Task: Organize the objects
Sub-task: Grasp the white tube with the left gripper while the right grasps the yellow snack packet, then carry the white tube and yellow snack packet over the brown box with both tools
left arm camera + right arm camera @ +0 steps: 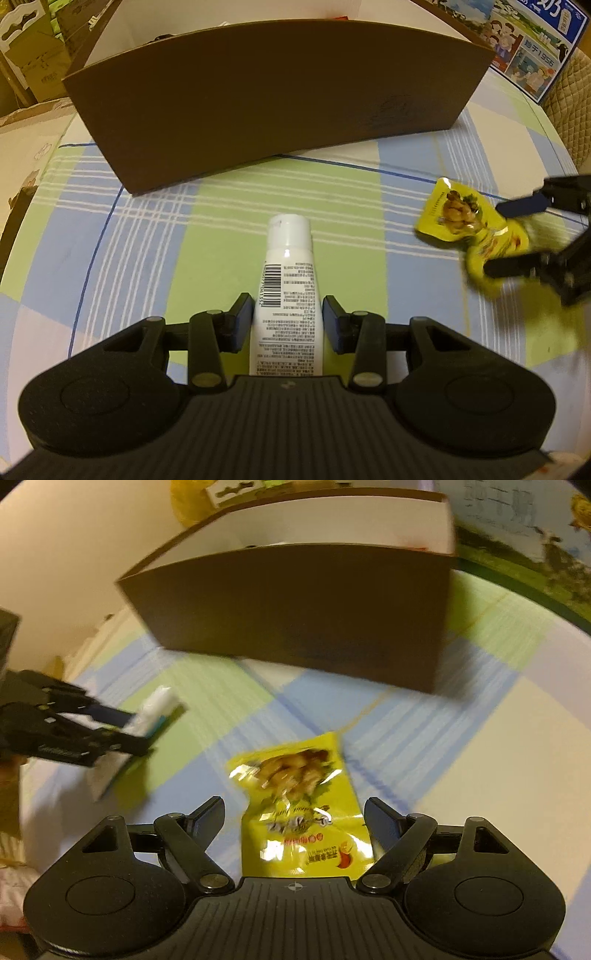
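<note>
A white tube (286,291) with a barcode lies on the checked cloth between the fingers of my left gripper (289,312). The jaws stand close beside it with small gaps, so the gripper is open around it. A yellow snack packet (303,808) lies between the wide-open fingers of my right gripper (295,812), untouched. The packet (465,221) and right gripper (513,236) show at the right of the left wrist view. The tube (155,709) and left gripper (129,727) show blurred at the left of the right wrist view.
A brown cardboard box (273,107), open on top with a white inside, stands on the cloth behind both objects; it also shows in the right wrist view (303,616). A printed carton (532,40) stands at the far right. More cartons (29,48) are at the far left.
</note>
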The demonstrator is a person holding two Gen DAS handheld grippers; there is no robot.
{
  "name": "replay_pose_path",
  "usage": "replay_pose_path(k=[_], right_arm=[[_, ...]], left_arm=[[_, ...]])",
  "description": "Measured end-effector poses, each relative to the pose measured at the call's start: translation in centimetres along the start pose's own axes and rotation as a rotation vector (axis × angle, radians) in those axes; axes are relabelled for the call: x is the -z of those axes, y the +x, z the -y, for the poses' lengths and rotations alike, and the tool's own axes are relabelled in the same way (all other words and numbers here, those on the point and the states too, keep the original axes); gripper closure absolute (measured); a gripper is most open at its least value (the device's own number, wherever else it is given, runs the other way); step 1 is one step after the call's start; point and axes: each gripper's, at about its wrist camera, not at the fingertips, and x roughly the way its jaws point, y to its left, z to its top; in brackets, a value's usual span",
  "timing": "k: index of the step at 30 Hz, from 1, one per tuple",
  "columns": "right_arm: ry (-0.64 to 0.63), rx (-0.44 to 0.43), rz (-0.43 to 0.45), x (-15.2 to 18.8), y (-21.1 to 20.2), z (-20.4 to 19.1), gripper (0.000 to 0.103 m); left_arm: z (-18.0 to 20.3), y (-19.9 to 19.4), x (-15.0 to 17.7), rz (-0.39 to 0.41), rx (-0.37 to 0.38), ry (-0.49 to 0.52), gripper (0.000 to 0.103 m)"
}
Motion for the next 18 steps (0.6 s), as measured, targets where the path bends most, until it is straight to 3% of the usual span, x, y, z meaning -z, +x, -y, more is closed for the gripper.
replay_pose_path(k=[6,14,18], right_arm=[[0.057,0.112,-0.012,-0.4,1.5,-2.1,0.023],[0.135,0.253,-0.038,-1.7,3.1,-3.2,0.024],[0.148,0.295,-0.041,-1.7,3.1,-3.3,0.032]], left_arm=[[-0.1,-0.1,0.0,-0.001,-0.006,-0.001,0.066],[0.2,0.1,-0.2,0.001,-0.009,-0.008,0.059],[0.4,0.2,-0.1,0.007,-0.014,-0.001,0.058]])
